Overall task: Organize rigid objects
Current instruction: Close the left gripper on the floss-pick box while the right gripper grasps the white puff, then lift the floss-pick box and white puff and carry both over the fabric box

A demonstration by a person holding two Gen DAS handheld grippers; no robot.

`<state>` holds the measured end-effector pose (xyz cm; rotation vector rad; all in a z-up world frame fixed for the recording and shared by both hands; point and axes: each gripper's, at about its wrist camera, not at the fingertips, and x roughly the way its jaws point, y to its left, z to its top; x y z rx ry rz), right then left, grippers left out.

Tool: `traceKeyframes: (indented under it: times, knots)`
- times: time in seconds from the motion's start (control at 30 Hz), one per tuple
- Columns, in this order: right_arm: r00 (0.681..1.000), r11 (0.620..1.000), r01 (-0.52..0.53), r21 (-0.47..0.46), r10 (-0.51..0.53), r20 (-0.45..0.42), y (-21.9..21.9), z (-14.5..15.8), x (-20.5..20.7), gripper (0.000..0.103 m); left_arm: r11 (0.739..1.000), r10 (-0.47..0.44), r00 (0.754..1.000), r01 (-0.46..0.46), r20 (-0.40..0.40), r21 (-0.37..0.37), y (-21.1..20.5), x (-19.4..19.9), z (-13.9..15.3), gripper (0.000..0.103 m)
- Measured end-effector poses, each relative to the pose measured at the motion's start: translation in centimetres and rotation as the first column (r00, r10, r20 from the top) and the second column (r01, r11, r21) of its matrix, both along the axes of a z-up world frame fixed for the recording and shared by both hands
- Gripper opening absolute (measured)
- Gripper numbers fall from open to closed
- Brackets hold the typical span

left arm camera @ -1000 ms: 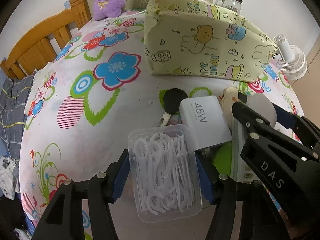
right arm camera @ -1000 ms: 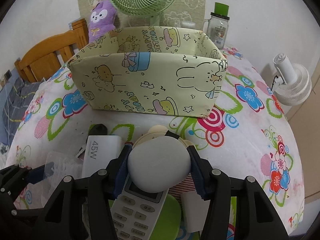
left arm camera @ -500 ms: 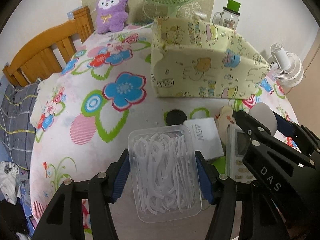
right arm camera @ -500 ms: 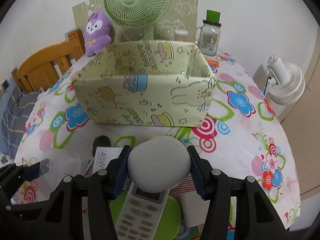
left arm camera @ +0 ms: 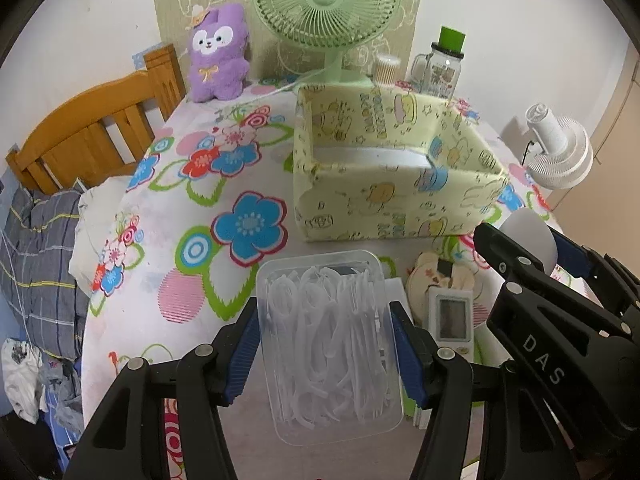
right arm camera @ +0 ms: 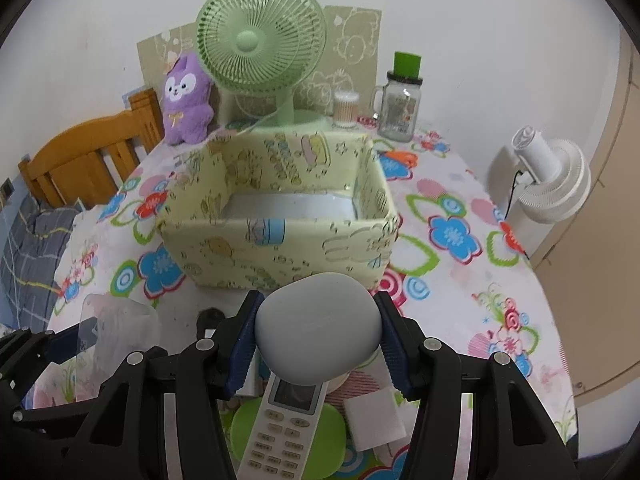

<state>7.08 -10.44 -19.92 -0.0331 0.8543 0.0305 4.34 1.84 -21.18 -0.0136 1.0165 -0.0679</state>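
My left gripper (left arm camera: 324, 340) is shut on a clear plastic box of white floss picks (left arm camera: 330, 344), held above the table. My right gripper (right arm camera: 318, 332) is shut on a smooth grey rounded case (right arm camera: 318, 326), also raised; it shows at the right of the left wrist view (left arm camera: 532, 240). Ahead stands an open yellow cartoon-print storage box (right arm camera: 280, 248) with a bare white floor, also in the left wrist view (left arm camera: 392, 184). Below the grippers lie a white remote control (right arm camera: 286, 420) on a green pad (right arm camera: 328, 436), a white block (right arm camera: 374, 422) and a beige wooden piece (left arm camera: 432, 276).
A green desk fan (right arm camera: 260, 48), a purple plush toy (right arm camera: 186, 100), a jar of cotton swabs (right arm camera: 346, 110) and a glass mug jar with green lid (right arm camera: 402, 108) stand at the table's back. A white fan (right arm camera: 552, 176) stands off the right edge, a wooden bed frame (right arm camera: 88, 156) to the left.
Both grippers have risen and pulled back with their objects, so the storage box's open inside now shows. The white charger and the black object are now mostly hidden under the held things.
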Motion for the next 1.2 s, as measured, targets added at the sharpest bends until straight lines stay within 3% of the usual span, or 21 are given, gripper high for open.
traceKeyframes:
  times: [1.2]
  knots:
    - [0.989,0.997,0.076,0.0,-0.075,0.124,-0.4,10.7,-0.7,0.059,1.0,-0.018,0.991,0.02,0.133,-0.014,-0.3,0.8,10.0,0.063]
